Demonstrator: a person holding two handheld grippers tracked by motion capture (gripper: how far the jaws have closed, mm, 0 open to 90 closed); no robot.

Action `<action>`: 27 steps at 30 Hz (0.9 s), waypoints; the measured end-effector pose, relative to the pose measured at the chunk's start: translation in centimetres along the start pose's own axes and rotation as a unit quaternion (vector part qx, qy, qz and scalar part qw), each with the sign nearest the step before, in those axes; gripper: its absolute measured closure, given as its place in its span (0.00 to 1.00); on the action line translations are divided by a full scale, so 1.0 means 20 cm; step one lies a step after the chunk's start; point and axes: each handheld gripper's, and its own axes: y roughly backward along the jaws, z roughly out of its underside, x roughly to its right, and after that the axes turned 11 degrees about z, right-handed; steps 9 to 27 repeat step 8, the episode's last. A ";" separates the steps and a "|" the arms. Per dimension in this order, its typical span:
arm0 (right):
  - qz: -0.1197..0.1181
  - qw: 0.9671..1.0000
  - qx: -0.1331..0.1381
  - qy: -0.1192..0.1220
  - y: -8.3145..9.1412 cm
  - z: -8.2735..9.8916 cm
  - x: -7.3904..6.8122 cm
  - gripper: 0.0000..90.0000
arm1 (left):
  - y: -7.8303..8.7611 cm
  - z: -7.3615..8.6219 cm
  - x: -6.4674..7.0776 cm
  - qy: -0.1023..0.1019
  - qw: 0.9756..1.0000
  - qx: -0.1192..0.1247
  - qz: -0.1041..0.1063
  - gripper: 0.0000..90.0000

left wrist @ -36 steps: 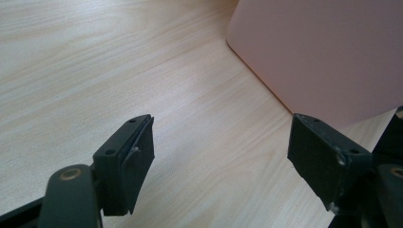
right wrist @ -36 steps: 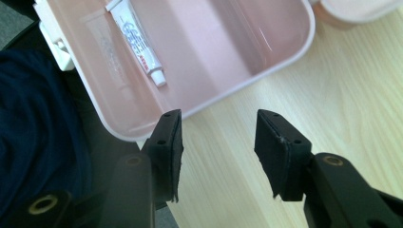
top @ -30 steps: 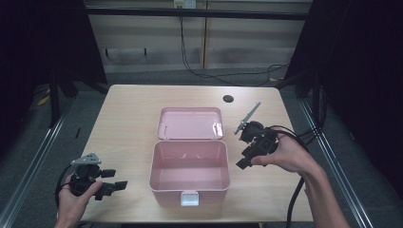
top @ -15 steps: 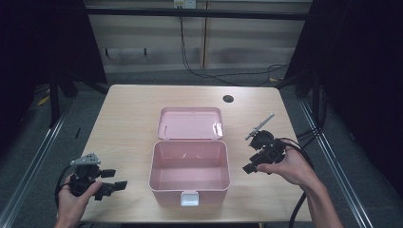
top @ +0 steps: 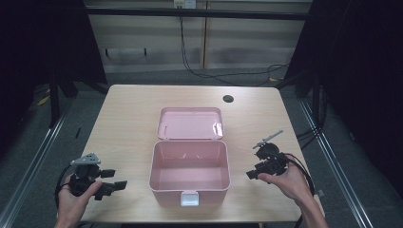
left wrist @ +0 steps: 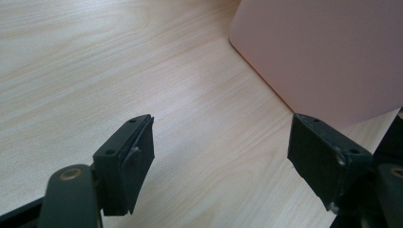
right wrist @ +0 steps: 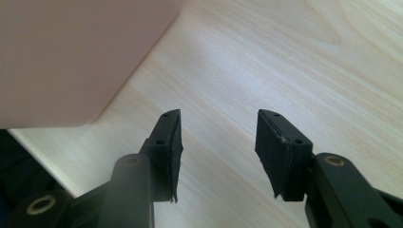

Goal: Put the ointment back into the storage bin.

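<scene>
Your left gripper [top: 110,179] sits near the table's [top: 128,118] front left corner, jaws spread wide with nothing between them, aimed toward the pink plastic box [top: 190,178]. Your right gripper [top: 259,170] rests near the front right edge, jaws partly apart and empty, just beside the box's right wall. The box stands open at the middle of the front edge, its lid [top: 190,123] laid back flat. A dark round hole [top: 228,99] lies near the far edge.

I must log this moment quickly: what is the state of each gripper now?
Left gripper: open, holding nothing, beside the pink box.
Right gripper: open, holding nothing.
</scene>
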 end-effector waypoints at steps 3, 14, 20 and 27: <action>-0.001 1.000 -0.008 -0.004 -0.04 0.04 0.01 0.56 | -0.01 0.00 0.00 0.004 1.000 0.000 -0.002 0.26; 0.014 1.000 0.008 -0.022 -0.07 0.08 0.04 0.55 | 0.00 0.00 0.00 0.002 1.000 0.001 -0.002 0.26; 0.014 1.000 0.008 -0.022 -0.07 0.08 0.04 0.55 | 0.00 0.00 0.00 0.002 1.000 0.001 -0.002 0.26; 0.014 1.000 0.008 -0.022 -0.07 0.08 0.04 0.55 | 0.00 0.00 0.00 0.002 1.000 0.001 -0.002 0.26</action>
